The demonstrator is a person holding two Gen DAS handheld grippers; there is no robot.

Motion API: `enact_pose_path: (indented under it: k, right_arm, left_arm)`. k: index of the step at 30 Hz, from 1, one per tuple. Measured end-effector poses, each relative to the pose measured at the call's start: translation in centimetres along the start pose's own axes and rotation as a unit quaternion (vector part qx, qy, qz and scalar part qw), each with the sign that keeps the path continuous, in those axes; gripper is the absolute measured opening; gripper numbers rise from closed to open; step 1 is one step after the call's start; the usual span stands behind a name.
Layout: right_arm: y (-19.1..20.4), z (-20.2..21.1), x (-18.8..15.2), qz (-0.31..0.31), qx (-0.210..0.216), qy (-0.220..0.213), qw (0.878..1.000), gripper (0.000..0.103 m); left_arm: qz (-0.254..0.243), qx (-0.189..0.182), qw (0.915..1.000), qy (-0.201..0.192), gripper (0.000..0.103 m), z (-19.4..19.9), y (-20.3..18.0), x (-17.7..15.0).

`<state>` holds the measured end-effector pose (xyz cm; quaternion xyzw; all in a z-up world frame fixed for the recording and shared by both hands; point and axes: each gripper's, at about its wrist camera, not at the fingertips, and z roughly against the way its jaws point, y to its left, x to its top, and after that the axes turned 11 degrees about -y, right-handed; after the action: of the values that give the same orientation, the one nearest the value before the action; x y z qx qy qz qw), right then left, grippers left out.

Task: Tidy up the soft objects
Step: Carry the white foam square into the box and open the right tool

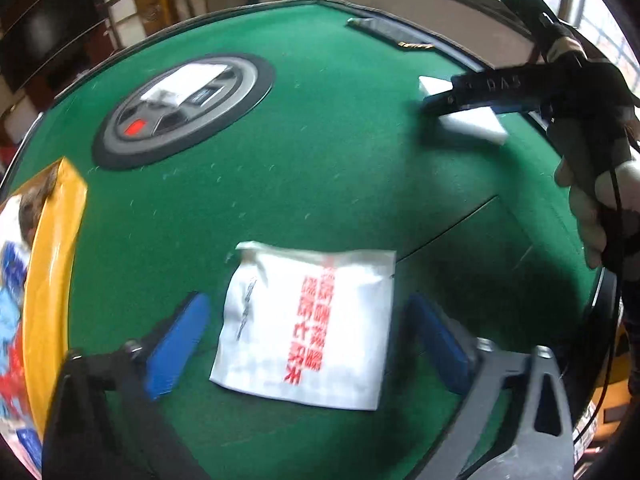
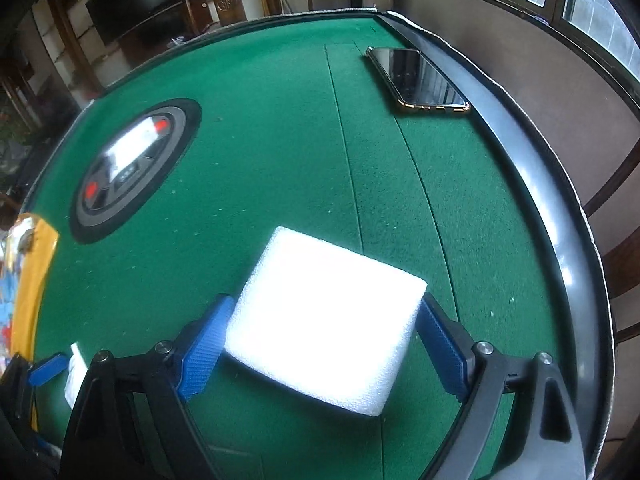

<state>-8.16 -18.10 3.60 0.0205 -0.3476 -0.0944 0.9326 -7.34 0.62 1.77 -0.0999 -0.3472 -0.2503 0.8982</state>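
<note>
A white soft packet with red print [image 1: 308, 324] lies flat on the green felt table [image 1: 320, 160]. My left gripper [image 1: 308, 344] is open, with its blue fingers on either side of the packet and a gap on each side. A white foam block [image 2: 324, 320] sits on the felt between the blue pads of my right gripper [image 2: 320, 344]. The pads touch both of its sides. The right gripper also shows in the left wrist view [image 1: 436, 104], over the foam block [image 1: 472, 124]. The packet's edge [image 2: 76, 372] shows at the lower left of the right wrist view.
A round grey control panel [image 1: 180, 108] sits in the table's centre. A black phone [image 2: 416, 76] lies near the far right rim. A yellow-edged colourful bag [image 1: 44, 264] lies at the left. The raised dark table rim [image 2: 552, 208] curves along the right.
</note>
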Motion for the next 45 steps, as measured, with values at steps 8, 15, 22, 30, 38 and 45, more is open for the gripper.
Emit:
enact_pose_path:
  k: [8, 15, 22, 30, 38, 45]
  right_arm:
    - [0.6, 3.6, -0.7, 0.008, 0.038, -0.029, 0.999, 0.087]
    - [2.9, 3.8, -1.5, 0.014, 0.081, -0.021, 0.996, 0.087]
    - [6.6, 3.9, -2.0, 0.034, 0.126, -0.014, 0.991, 0.087]
    - [16.0, 4.6, -0.9, 0.099, 0.2, -0.017, 0.975, 0.087]
    - [29.8, 4.8, -2.1, 0.183, 0.278, 0.002, 0.943, 0.087]
    - [38.2, 3.1, -2.9, 0.235, 0.27, 0.008, 0.934, 0.087]
  left_arm:
    - [0.052, -0.032, 0.9979, -0.023, 0.03, 2.6, 2.4, -0.2]
    - [0.148, -0.076, 0.9854, -0.037, 0.03, 4.1, 5.7, -1.1]
    - [0.178, -0.078, 0.9801, -0.042, 0.03, 5.5, 7.0, -2.9]
    - [0.23, -0.047, 0.968, -0.088, 0.043, 11.7, 10.9, -5.8]
    - [0.323, 0.052, 0.9367, -0.125, 0.064, 18.1, 19.6, -11.7]
    - [0.377, 0.085, 0.9115, -0.14, 0.064, 19.5, 24.1, -16.4]
